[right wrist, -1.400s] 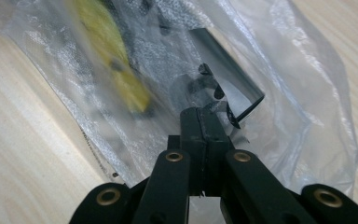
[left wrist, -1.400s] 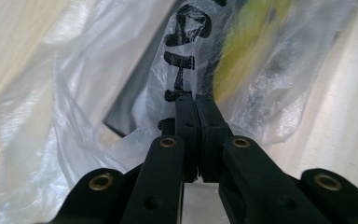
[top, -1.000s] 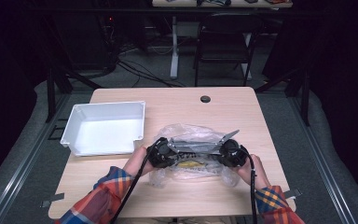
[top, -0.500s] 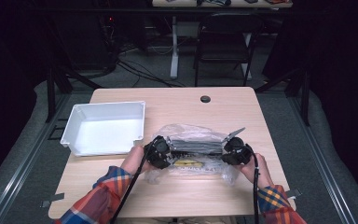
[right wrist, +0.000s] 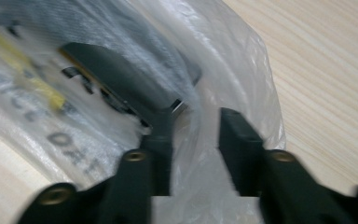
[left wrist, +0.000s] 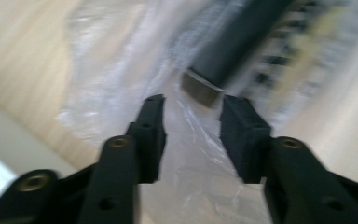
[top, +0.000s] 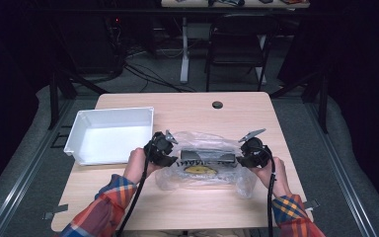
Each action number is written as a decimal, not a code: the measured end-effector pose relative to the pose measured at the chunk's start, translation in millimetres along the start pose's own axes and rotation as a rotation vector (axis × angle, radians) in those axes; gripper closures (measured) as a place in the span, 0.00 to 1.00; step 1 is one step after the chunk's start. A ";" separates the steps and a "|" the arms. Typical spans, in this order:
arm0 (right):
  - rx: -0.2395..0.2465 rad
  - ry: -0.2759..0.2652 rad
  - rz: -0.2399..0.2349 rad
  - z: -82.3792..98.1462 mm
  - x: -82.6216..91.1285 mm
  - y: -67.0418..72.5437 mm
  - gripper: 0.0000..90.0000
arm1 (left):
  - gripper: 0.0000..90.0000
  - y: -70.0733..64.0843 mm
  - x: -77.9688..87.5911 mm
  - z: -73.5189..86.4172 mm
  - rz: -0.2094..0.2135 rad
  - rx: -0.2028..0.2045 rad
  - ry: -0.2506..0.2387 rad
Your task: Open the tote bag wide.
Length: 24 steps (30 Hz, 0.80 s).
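Now both grippers have let go of the clear plastic bag they were pinching a second ago. The left gripper has just been opening and then closing a little again; its jaws stand spread, with a loose fold of film lying between them but not pressed by the pads. The right gripper has just been opening too; its jaws are parted, film bulging up between them, and its left pad sits close against the dark bar inside the bag, though whether it touches is hard to tell through the blur. In the high view the two grippers have also drawn apart from each other, from near the middle of the bag out to its two ends, the left gripper at one end of the bar and the right gripper at the other.

That suggests a regrasp: the pinch is released and each hand is probably looking for a fresh hold nearer the ends.

The bag lies flat on the worktop, directly ahead of and under both grippers, between them. It is thin, crumpled and glossy, with black lettering and a yellow mark. The bar within runs lengthwise from one gripper toward the other. A white bin sits beyond the left gripper's outer side, apart from the bag.
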State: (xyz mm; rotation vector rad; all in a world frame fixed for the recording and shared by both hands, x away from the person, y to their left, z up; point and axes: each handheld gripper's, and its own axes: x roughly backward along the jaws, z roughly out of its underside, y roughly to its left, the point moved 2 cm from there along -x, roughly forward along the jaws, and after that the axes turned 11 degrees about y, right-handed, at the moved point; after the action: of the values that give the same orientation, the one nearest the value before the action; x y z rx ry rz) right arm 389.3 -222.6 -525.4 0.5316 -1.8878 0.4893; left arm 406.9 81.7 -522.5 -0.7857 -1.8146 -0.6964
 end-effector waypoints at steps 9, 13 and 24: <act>-0.072 0.001 0.042 -13.7 -24.6 -8.4 1.00 | 0.95 11.4 -34.5 -10.0 -0.052 0.079 0.032; -0.089 0.043 0.064 -13.2 -39.1 -14.6 1.00 | 0.97 10.4 -46.5 -8.8 -0.063 0.064 0.083; -0.038 0.101 0.050 -1.7 -39.0 -7.6 1.00 | 0.99 -8.4 -44.6 3.0 -0.033 -0.040 0.165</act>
State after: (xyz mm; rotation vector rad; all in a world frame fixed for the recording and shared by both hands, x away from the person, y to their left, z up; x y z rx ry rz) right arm 408.0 -222.6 -560.5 0.4281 -1.8138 0.5028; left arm 411.7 69.9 -566.2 -0.7052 -1.6717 -0.7978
